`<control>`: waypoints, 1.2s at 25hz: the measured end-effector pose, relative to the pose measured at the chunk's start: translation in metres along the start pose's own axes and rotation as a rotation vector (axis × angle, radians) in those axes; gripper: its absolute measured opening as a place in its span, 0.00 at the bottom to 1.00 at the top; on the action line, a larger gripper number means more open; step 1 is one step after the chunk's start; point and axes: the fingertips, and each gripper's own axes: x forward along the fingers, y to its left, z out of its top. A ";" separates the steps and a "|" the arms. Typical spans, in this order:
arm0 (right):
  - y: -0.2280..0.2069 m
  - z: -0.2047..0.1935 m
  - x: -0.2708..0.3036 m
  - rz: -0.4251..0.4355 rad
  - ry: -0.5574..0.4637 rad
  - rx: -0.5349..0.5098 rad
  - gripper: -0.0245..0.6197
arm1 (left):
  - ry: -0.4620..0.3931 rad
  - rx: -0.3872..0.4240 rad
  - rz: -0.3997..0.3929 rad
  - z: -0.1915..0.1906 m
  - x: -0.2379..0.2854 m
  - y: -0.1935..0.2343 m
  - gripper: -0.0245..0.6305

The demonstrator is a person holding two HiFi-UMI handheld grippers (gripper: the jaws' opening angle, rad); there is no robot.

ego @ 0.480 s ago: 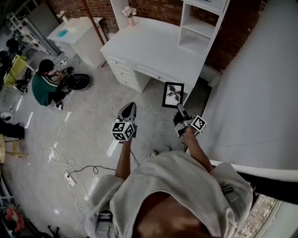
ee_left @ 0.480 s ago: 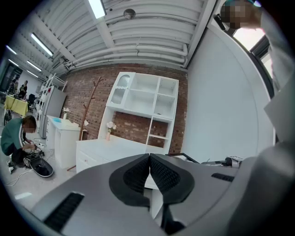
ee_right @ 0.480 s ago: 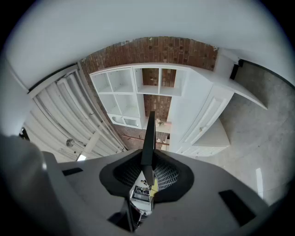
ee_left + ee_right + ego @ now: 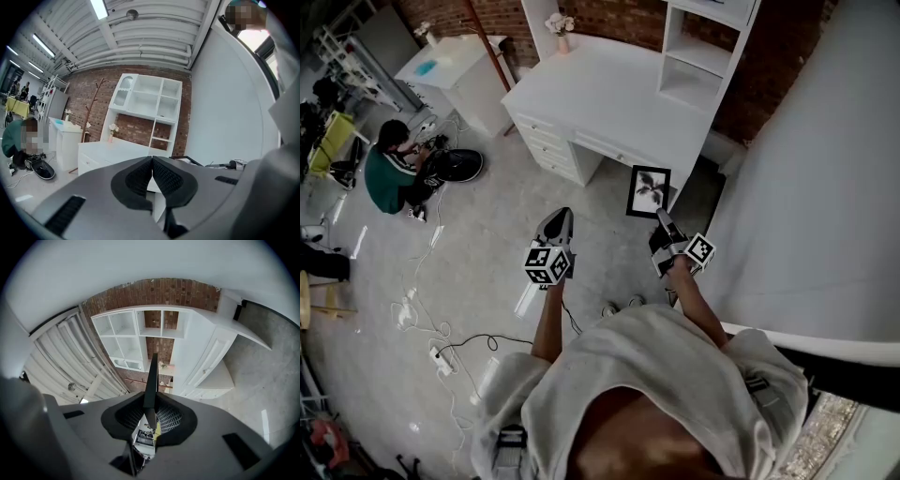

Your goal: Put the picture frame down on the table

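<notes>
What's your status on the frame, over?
Right gripper shut on black rectangular picture frame, in the air short of the white desk. Left gripper shut, empty. Desk's near side bare; flower vase at far corner.

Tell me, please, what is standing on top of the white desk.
A small vase of flowers stands near the desk's back edge, and a white shelf unit at its right end. The unit hides the desktop beneath it.

We've got someone in green [image 4: 386, 173] crouched on the concrete floor [image 4: 492, 248], cables [image 4: 407, 307] trailing nearby, plus a small white cabinet [image 4: 457, 67] by the brick wall [image 4: 611, 17].
</notes>
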 end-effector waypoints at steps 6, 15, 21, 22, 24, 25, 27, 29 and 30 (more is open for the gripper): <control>-0.002 0.004 -0.004 -0.005 -0.003 0.013 0.17 | 0.008 0.003 0.007 -0.002 0.000 -0.004 0.06; -0.009 0.011 0.003 -0.007 0.021 0.025 0.17 | 0.021 -0.010 0.040 -0.012 0.003 -0.013 0.06; -0.012 0.010 0.007 0.003 0.044 0.051 0.17 | 0.040 -0.003 0.052 -0.019 0.006 -0.024 0.06; -0.013 0.010 0.008 0.002 0.050 0.050 0.17 | 0.043 0.000 0.055 -0.021 0.006 -0.026 0.06; -0.016 0.011 0.008 0.003 0.058 0.060 0.17 | 0.048 -0.003 0.064 -0.025 0.006 -0.027 0.06; -0.018 0.011 0.008 0.004 0.059 0.068 0.17 | 0.051 -0.006 0.068 -0.028 0.006 -0.028 0.06; -0.020 0.013 0.007 0.005 0.058 0.079 0.17 | 0.055 -0.009 0.073 -0.030 0.008 -0.030 0.06; -0.023 0.017 0.006 0.001 0.058 0.079 0.17 | 0.057 -0.007 0.073 -0.031 0.011 -0.034 0.06; -0.025 0.019 0.007 0.000 0.058 0.077 0.17 | 0.057 -0.005 0.072 -0.032 0.013 -0.035 0.06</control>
